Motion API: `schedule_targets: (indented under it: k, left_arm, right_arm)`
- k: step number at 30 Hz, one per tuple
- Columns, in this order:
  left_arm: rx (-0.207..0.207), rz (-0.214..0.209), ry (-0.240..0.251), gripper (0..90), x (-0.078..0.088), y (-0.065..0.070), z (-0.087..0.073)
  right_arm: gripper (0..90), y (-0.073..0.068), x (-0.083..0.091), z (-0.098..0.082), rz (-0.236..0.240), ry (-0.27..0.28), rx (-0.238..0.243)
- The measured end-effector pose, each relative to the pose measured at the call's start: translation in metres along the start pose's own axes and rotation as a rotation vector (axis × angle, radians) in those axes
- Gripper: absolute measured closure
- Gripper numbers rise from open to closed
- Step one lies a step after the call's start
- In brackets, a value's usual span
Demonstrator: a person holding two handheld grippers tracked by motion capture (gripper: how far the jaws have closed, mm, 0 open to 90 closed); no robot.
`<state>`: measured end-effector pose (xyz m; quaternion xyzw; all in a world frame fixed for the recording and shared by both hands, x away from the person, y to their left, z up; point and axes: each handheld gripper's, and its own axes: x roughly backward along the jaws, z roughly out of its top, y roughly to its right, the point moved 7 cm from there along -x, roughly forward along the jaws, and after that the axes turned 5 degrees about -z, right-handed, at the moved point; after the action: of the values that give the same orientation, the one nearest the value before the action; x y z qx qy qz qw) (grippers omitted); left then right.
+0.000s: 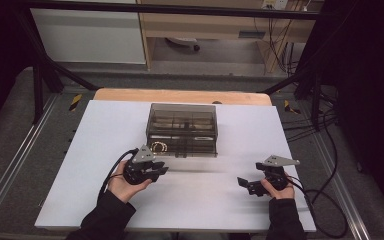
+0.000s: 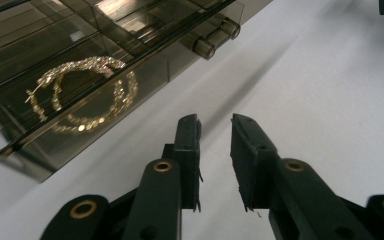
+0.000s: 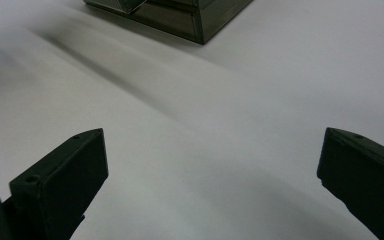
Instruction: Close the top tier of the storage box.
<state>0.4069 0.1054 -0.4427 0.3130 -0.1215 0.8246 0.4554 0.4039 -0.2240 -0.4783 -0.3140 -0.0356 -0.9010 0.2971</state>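
Note:
A smoky see-through organiser box (image 1: 182,129) stands at the middle of the white table top (image 1: 95,195). A pair of gold hoop earrings (image 1: 158,146) lies in its front left compartment, which juts out a little like a drawer. In the left gripper view the earrings (image 2: 80,95) lie behind the box's tinted wall (image 2: 145,30), up and to the left of my jaws. My left gripper (image 1: 161,171) (image 2: 215,125) sits just in front of the box, its jaws a narrow gap apart with nothing between them. My right gripper (image 1: 245,184) (image 3: 212,150) rests at the front right, wide open and empty.
A wooden strip (image 1: 180,95) edges the far side of the table. Black frame bars (image 1: 45,65) and cables (image 1: 325,200) run along the sides. The box's corner (image 3: 200,20) shows far ahead in the right gripper view.

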Motion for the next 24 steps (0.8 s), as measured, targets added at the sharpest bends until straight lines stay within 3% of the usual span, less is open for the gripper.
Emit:
schedule_targets:
  k: [10,24]
  left_arm:
    - [-0.005,0.003,-0.009,81.5,-0.012,0.0,0.013]
    - [0.026,0.022,-0.002,89.3,-0.019,-0.009,0.021]
  right_arm:
    - [0.6,0.0,0.001,0.0,0.0,-0.001,-0.002]
    - [0.6,0.001,0.001,0.0,-0.001,0.004,0.001]
